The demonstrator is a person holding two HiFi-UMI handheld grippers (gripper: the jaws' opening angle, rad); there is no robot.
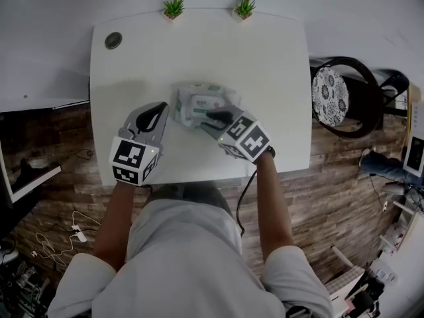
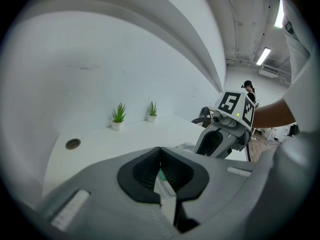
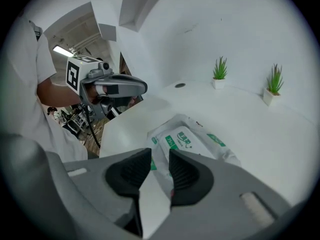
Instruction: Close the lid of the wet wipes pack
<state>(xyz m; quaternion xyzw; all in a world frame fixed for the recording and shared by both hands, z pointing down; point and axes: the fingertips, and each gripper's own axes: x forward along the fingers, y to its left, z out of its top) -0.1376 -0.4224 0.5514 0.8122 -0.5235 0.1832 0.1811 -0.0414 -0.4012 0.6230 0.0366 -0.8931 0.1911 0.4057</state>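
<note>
Wet wipes pack lies mid-way across the table, with the left gripper just beside its left edge and the right gripper over its near right part; two potted plants stand at the far edge, a round cap at the far left corner, and a chair right of the table.

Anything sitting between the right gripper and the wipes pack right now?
Nothing visible. The right gripper is at the wet wipes pack, with its fingers slightly apart over the near edge. The left gripper pinches the pack's left edge, out of the way.
</note>
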